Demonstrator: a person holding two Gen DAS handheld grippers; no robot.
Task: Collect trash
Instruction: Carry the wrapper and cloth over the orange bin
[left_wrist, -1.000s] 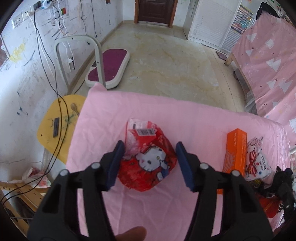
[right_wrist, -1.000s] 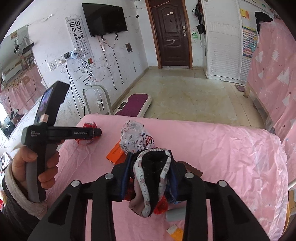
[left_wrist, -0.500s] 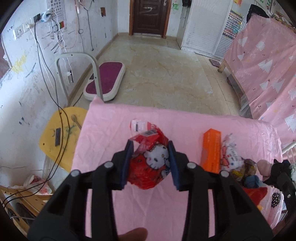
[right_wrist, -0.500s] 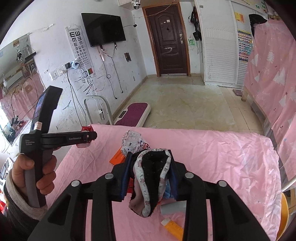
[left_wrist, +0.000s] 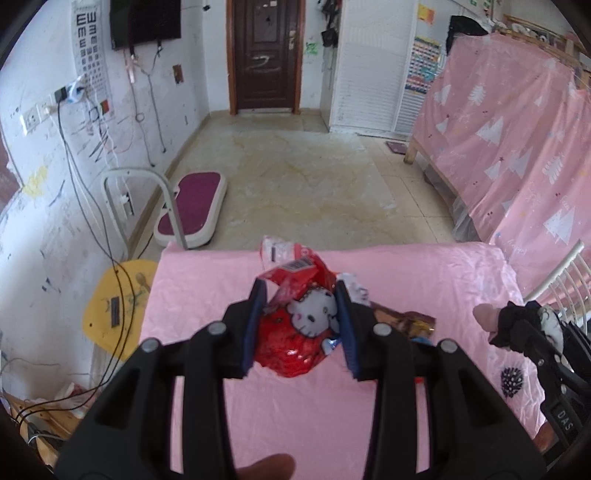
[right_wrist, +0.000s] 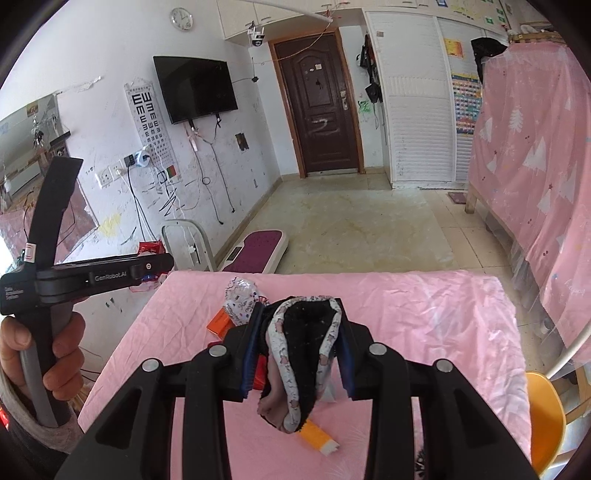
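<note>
Left gripper (left_wrist: 301, 325) clamped on a red cartoon-cat wrapper (left_wrist: 295, 332), held above the pink tablecloth (left_wrist: 207, 295). Right gripper (right_wrist: 297, 345) pinching a black-lined patterned sock (right_wrist: 303, 354), likewise above the cloth.

Dark door (left_wrist: 266, 55) in far wall; wall TV (right_wrist: 195, 88) beside eye chart (right_wrist: 149, 122); yellow stool (left_wrist: 114, 302) by wall.

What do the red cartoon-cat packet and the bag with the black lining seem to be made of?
Red packet: probably thin glossy plastic film; it crinkles and glints.
Bag: looks like soft matte fabric with a printed outer and black lining; it droops in folds, though it could be plastic.
</note>
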